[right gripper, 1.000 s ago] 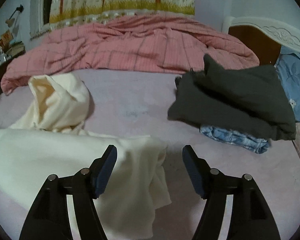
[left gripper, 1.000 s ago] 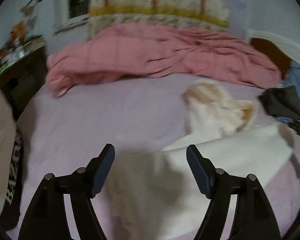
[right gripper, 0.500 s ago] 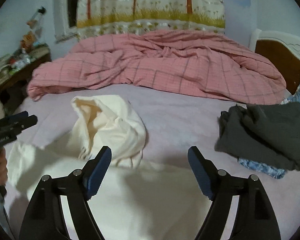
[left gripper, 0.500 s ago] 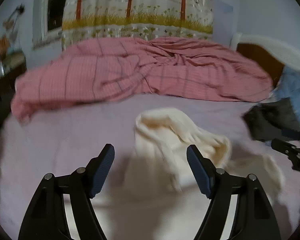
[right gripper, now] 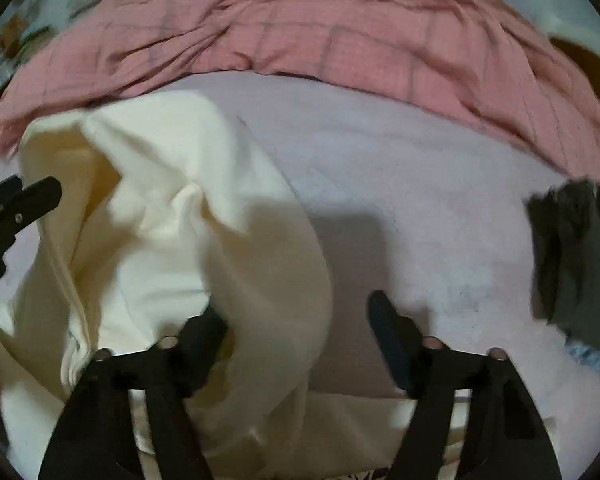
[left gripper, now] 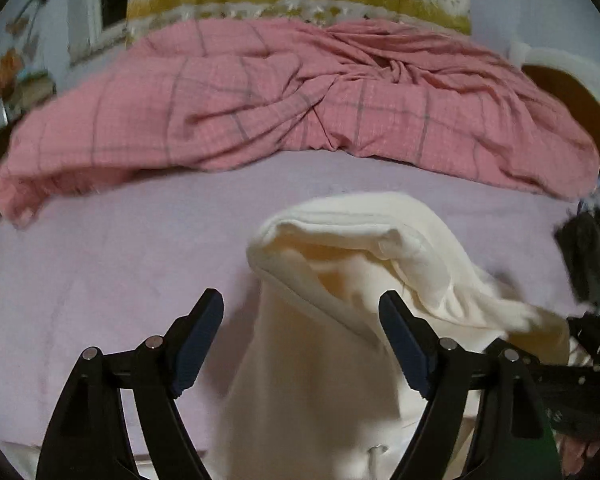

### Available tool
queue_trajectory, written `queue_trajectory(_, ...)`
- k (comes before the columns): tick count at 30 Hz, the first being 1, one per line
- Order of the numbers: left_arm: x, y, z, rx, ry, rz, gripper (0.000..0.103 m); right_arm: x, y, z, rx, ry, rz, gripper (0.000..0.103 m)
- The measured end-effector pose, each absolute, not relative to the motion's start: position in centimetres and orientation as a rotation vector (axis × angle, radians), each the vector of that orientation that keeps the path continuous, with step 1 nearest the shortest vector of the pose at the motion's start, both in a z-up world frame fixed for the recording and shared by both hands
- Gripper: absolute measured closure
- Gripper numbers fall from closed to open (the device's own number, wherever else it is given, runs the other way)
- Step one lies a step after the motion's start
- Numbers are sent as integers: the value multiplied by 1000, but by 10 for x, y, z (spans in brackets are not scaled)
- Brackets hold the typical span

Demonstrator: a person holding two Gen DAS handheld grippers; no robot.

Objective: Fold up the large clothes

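A cream hooded garment (left gripper: pixel 360 280) lies crumpled on the lilac bed sheet (left gripper: pixel 100 260), its hood bunched up toward the quilt. My left gripper (left gripper: pixel 300 300) hovers just over the hood's near-left edge, jaws opening, pads touching nothing. In the right wrist view the same garment (right gripper: pixel 160 220) fills the left half. My right gripper (right gripper: pixel 298 312) hangs low over its right edge, jaws closing; cloth lies under the left finger and between the jaws, but the pads do not press it. Each gripper shows at the edge of the other's view: right gripper (left gripper: pixel 580 336), left gripper (right gripper: pixel 20 200).
A rumpled pink checked quilt (left gripper: pixel 300 100) runs across the back of the bed. A dark grey folded pile (right gripper: pixel 572 260) sits at the right on a blue patterned cloth (right gripper: pixel 592 356). A wooden headboard (left gripper: pixel 560 80) is at far right. Bare sheet (right gripper: pixel 420 200) lies right of the garment.
Both grippers have travelled forward and down over the cream garment. The hood now lies close ahead of the left gripper; the grey pile has slid to the right edge of the right view.
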State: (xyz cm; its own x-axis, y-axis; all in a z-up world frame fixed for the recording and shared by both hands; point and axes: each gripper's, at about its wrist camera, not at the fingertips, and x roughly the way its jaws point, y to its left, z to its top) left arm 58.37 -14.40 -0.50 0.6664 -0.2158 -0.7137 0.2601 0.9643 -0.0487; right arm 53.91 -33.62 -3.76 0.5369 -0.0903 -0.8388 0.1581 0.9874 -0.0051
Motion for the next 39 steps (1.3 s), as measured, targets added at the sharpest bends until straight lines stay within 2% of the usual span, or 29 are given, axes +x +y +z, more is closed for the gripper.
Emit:
queue_trajectory(2,593,-138,-17,52,838,-230,24,535,-338,-35,101,968,-106,34)
queue_trajectory(3,597,-133,-23,58,850,-193,28,534,-338,-34,95,966,-111,37)
queue_trajectory(4,600,-128,-28,71,860,-142,36,534,-337,-34,90,961,-119,45)
queue_trajectory(5,605,-121,-33,85,869,-70,40,533,-338,-34,92,957,-130,54)
queue_trajectory(7,609,-102,-35,69,878,45,56,530,-341,-29,94,929,-183,67)
queue_trajectory(10,606,-70,-18,-60,836,68,57,516,-348,-10,41,796,-313,69)
queue_trajectory(14,595,-57,-2,-91,788,84,56,498,-354,14,136,645,-203,69)
queue_trajectory(17,606,-63,-20,-28,838,104,52,516,-346,-10,40,764,-278,68)
queue_trajectory(21,621,-68,-49,-4,971,63,53,537,-373,-64,234,1002,-192,64)
queue_trajectory(22,618,-71,-45,10,969,28,56,533,-377,-64,265,1004,-181,55)
queue_trajectory(23,614,-75,-40,34,968,-30,55,529,-378,-62,263,1002,-182,44)
queue_trajectory(25,601,-84,-21,55,938,-150,49,521,-373,-51,188,1010,-164,36)
queue_trajectory(28,577,-91,20,41,832,-219,35,498,-368,-18,177,938,-48,35)
queue_trajectory(30,559,-95,44,34,750,-247,29,482,-369,9,222,854,7,31)
queue_trajectory(33,541,-97,62,-35,607,-248,29,466,-362,39,249,670,18,31)
queue_trajectory(34,544,-97,62,-45,570,-250,39,464,-359,40,255,634,6,38)
queue_trajectory(35,547,-99,58,-43,554,-243,47,469,-354,36,262,611,-12,58)
queue_trajectory(37,573,-100,31,-33,651,-193,76,492,-347,15,278,694,-15,79)
queue_trajectory(38,589,-96,11,-55,718,-178,81,503,-344,0,293,757,-14,87)
queue_trajectory(39,601,-91,-7,-72,780,-163,87,517,-339,-23,313,842,0,88)
